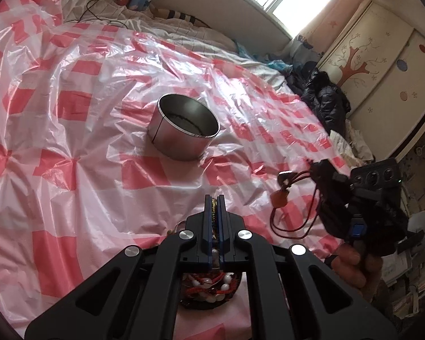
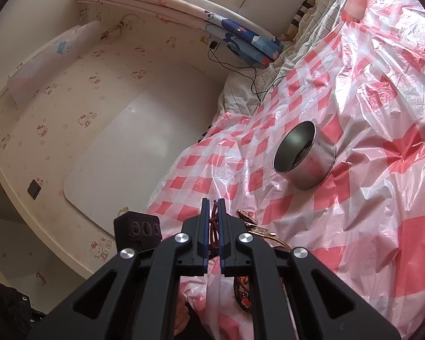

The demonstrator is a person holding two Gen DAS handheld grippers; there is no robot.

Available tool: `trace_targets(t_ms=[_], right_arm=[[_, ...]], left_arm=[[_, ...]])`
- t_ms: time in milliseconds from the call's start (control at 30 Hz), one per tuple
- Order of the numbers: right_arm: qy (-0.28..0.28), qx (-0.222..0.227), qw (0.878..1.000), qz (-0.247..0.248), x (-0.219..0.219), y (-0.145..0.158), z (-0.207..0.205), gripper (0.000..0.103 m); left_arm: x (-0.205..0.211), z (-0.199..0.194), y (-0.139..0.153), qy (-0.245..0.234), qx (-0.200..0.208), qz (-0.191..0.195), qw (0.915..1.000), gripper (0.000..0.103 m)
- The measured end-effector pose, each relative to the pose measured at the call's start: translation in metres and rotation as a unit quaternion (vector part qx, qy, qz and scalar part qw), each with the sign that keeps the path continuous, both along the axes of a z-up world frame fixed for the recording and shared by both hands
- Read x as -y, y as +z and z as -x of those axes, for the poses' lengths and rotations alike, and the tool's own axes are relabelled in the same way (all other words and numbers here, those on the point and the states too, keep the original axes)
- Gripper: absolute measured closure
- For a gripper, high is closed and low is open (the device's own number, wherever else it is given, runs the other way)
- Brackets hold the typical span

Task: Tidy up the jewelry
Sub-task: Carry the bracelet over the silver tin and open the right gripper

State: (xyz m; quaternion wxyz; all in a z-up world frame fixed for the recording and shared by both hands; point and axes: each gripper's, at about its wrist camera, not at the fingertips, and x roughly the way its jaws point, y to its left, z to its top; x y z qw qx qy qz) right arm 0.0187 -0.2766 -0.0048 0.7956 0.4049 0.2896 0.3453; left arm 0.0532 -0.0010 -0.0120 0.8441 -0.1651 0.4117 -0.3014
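From the left wrist, the left gripper (image 1: pixel 214 198) is closed tight on a gold chain (image 1: pixel 213 212), above a heap of beads (image 1: pixel 212 286). The metal tin (image 1: pixel 184 127) stands farther on the checked sheet (image 1: pixel 70 141).

From the right wrist, the right gripper (image 2: pixel 213 202) is nearly closed, pinching a red cord (image 2: pixel 213 226); the tin is far right.

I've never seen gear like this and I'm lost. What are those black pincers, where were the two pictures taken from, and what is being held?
Both are hand-held grippers with a camera looking along the fingers; one picture comes from each. The left gripper is shut on a gold-coloured chain. The right gripper, held by a hand, is shut on a red cord carrying an amber pendant. On the bed, a red-checked plastic sheet holds an open metal tin. More beaded jewelry lies below the left gripper.
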Motion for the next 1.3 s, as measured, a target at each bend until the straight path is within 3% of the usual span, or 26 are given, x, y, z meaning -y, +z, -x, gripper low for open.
trace_targets(t_ms=[300, 633, 700, 767, 867, 933, 967, 1000, 1067, 1133, 1200, 1233, 1267, 1300], right_arm=[[-0.022, 0.011, 0.998, -0.05, 0.021, 0.006, -0.004, 0.096], [-0.028, 0.019, 0.998, -0.054, 0.037, 0.019, -0.035, 0.096], [-0.028, 0.015, 0.998, -0.053, 0.039, 0.018, -0.044, 0.096], [-0.028, 0.013, 0.998, -0.048, 0.039, 0.019, -0.054, 0.096], [-0.026, 0.012, 0.999, -0.035, 0.034, 0.02, -0.074, 0.096], [-0.022, 0.009, 0.999, -0.026, 0.028, 0.019, -0.09, 0.096], [-0.018, 0.006, 1.0, -0.019, 0.023, 0.018, -0.098, 0.096], [-0.016, 0.004, 1.0, -0.014, 0.019, 0.018, -0.104, 0.096], [-0.017, 0.004, 1.0, 0.016, 0.007, 0.018, -0.116, 0.096], [-0.024, 0.015, 0.996, 0.087, -0.014, 0.022, -0.125, 0.096], [-0.028, 0.004, 0.987, 0.156, -0.035, 0.015, -0.137, 0.095], [-0.022, -0.009, 0.983, 0.183, -0.044, 0.009, -0.144, 0.089], [-0.026, -0.017, 0.978, 0.205, -0.049, 0.003, -0.148, 0.071], [-0.039, -0.021, 0.974, 0.222, -0.05, -0.001, -0.147, 0.064]], left_arm=[[-0.001, -0.024, 0.028, 0.009, 0.034, 0.035, 0.9987, 0.1], [0.029, -0.102, 0.038, 0.022, 0.063, 0.03, 0.9973, 0.1], [0.039, -0.12, 0.033, 0.03, 0.065, 0.006, 0.9974, 0.1], [0.054, -0.138, 0.021, 0.032, 0.062, -0.048, 0.9964, 0.1], [0.077, -0.161, -0.014, 0.003, -0.001, -0.142, 0.9899, 0.098], [0.073, -0.16, -0.017, 0.017, -0.015, -0.154, 0.9878, 0.092], [0.066, -0.157, -0.009, 0.021, -0.013, -0.137, 0.9903, 0.08], [0.058, -0.154, 0.0, 0.033, -0.004, -0.128, 0.9912, 0.056], [0.035, -0.143, 0.021, 0.084, 0.032, -0.116, 0.9891, 0.033], [0.006, -0.134, 0.036, 0.133, 0.051, -0.095, 0.9853, 0.027], [-0.019, -0.132, 0.039, 0.164, 0.04, -0.068, 0.9834, 0.026], [-0.03, -0.13, 0.038, 0.177, 0.031, -0.054, 0.9821, 0.026], [-0.041, -0.127, 0.034, 0.189, 0.018, -0.041, 0.9809, 0.026], [-0.046, -0.125, 0.032, 0.193, 0.01, -0.035, 0.9806, 0.026]])
